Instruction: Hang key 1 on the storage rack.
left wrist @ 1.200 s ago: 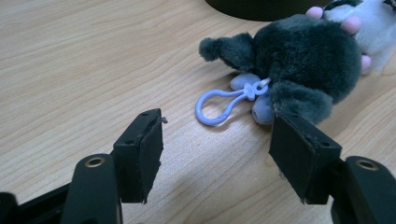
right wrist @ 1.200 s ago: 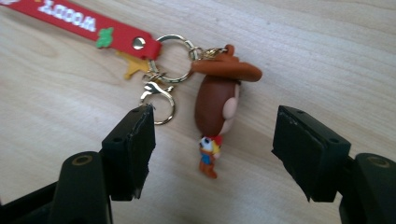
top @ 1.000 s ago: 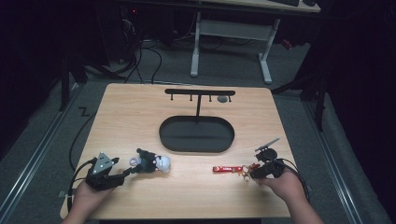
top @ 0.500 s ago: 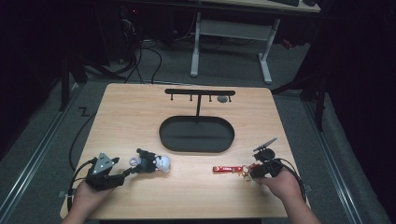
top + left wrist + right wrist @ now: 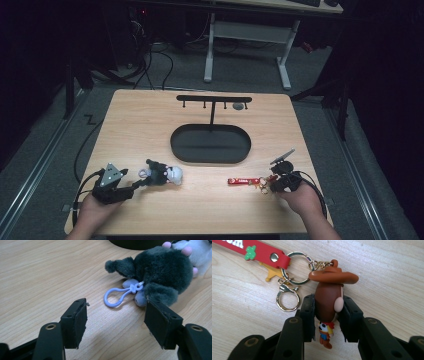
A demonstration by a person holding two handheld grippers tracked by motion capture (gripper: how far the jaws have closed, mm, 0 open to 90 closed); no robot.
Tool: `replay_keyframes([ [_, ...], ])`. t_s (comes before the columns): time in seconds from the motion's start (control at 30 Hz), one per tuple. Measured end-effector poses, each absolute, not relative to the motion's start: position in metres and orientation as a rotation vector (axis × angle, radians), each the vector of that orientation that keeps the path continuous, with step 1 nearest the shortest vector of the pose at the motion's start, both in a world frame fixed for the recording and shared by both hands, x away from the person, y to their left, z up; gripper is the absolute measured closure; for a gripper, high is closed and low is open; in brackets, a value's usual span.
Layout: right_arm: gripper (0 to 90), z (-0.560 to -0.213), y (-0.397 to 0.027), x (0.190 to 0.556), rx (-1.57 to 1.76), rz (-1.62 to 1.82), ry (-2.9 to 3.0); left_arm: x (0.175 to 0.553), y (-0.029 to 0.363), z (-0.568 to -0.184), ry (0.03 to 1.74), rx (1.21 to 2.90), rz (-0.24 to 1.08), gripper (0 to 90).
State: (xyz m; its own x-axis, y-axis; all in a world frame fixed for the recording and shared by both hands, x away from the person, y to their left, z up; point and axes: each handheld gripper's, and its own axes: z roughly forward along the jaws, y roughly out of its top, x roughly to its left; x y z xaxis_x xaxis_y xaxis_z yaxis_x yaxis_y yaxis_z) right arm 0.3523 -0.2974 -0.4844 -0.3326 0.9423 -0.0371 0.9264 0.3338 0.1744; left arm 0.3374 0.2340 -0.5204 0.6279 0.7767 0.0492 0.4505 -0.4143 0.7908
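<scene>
A light wooden table (image 5: 150, 115) filled the middle of the high view, with dark floor all around it. At the table's centre sat a black oval tray (image 5: 210, 144), and from its far edge rose a thin black T-shaped rack (image 5: 213, 99) with small hooks along its bar.

At the lower left of the high view, a person's hand held the left gripper (image 5: 142, 182), pointing right toward a dark grey and white plush keychain (image 5: 163, 173) lying on the table just below the tray's left end. In the left gripper view its jaws stood wide apart with nothing between them; the plush's grey body (image 5: 160, 267) lay at the upper right, close to the right jaw tip, and its pale purple clip (image 5: 117, 295) rested on the wood just beyond the gap.

At the lower right of the high view, the other hand held the right gripper (image 5: 268, 186). Its jaws had just been closing, and in the right gripper view they were clamped on the brown head of a small cowboy figure keychain (image 5: 328, 300), its hat toward the top of the frame. A red strap (image 5: 242, 181) lay flat to the gripper's left, joined through a silver ring (image 5: 296, 268), with a gold clasp (image 5: 287, 296) beside it.
</scene>
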Motion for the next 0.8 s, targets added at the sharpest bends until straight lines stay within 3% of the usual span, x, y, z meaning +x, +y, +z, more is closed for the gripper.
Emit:
replay_keyframes([
  [0.8,67.9,-0.42,-0.273,0.345,1.655,0.347,2.459,0.336,0.235,-0.519,0.956,2.072,0.533,34.9],
])
